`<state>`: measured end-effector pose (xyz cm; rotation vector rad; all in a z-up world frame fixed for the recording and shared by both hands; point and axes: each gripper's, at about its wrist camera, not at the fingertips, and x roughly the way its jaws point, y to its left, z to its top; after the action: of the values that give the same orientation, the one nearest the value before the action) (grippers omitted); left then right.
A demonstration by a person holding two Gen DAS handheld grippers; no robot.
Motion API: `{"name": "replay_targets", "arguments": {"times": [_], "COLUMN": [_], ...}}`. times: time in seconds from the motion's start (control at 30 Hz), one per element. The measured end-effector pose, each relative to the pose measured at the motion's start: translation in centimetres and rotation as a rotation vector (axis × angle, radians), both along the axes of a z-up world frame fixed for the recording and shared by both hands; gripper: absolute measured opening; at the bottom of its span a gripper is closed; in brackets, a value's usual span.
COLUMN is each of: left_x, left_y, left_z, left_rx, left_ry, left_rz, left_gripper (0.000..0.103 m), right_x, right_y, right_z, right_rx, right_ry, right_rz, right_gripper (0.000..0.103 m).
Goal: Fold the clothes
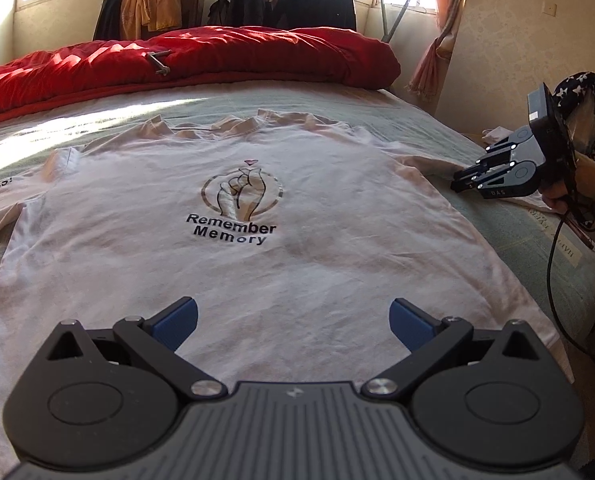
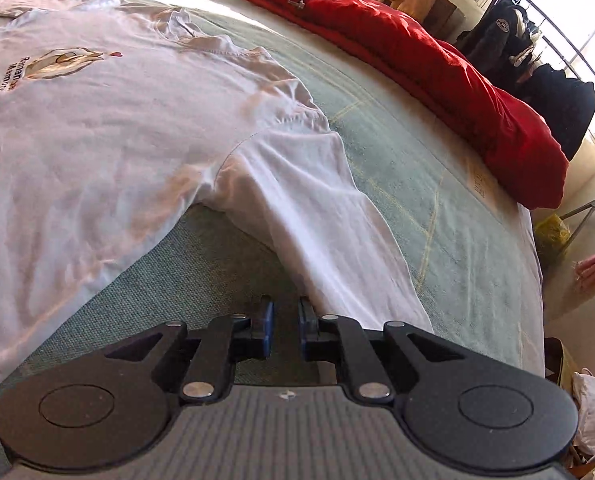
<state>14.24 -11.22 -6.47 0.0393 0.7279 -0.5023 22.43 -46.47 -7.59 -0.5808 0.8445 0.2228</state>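
- Flat on the bed (image 1: 477, 216), front up, lies the white T-shirt (image 1: 233, 264), its neckline toward the red duvet (image 1: 201, 56).
- Over the shirt's lower hem hovers the left gripper (image 1: 293, 322), jaws wide apart and holding nothing.
- At the end of the right sleeve (image 2: 329, 240) sits the right gripper (image 2: 285, 320), jaws nearly together with a narrow gap; whether cloth lies between them cannot be told.

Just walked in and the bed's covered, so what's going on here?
A person with a two-finger gripper in each hand is starting to fold a white short-sleeved T-shirt with a "Remember Memory" print, spread flat on the green bedsheet. The left gripper hovers open over the hem. The right gripper, nearly closed, sits at the sleeve's edge; no fold is made yet.
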Motion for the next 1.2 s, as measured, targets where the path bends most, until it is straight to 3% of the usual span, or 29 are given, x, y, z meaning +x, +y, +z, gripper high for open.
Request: {"name": "replay_targets", "arguments": {"times": [0.1,0.3,0.57,0.67,0.7,0.9,1.03,1.2], "left_x": [0.3,0.7,1.1,1.0,1.0,0.8,0.5,0.4], "left_y": [0.1,0.2,0.0,0.1,0.1,0.0,-0.5,-1.1], "left_z": [-0.2,-0.8,-1.3,-1.2,-1.2,-1.2,-1.1,-1.1], "left_rx": [0.000,-0.001,-0.008,-0.007,-0.009,-0.018,-0.011,-0.002], "left_ry": [0.006,0.020,0.035,0.033,0.034,0.037,0.036,0.040], "left_rz": [0.008,0.010,-0.002,0.002,0.004,-0.002,-0.021,-0.025], "left_gripper": [0.101,0.101,0.101,0.101,0.101,0.101,0.101,0.101], "right_x": [0.4,-0.5,-0.7,-0.7,-1.0,-5.3,-8.7,-9.9], "right_y": [-0.6,0.5,-1.1,-1.7,-2.2,-8.8,-12.9,-14.6], "right_z": [-0.2,-0.6,0.9,1.5,1.7,0.2,-1.9,-3.1], "right_rx": [-0.006,-0.129,0.193,0.313,0.364,0.753,0.961,1.086], "right_ry": [-0.003,-0.037,-0.043,-0.045,-0.046,-0.079,-0.156,-0.272], "right_rz": [0.001,0.039,-0.165,-0.242,-0.272,-0.583,-0.760,-0.842], "right_gripper": [0.016,0.018,0.024,0.044,0.046,0.048,0.048,0.050]}}
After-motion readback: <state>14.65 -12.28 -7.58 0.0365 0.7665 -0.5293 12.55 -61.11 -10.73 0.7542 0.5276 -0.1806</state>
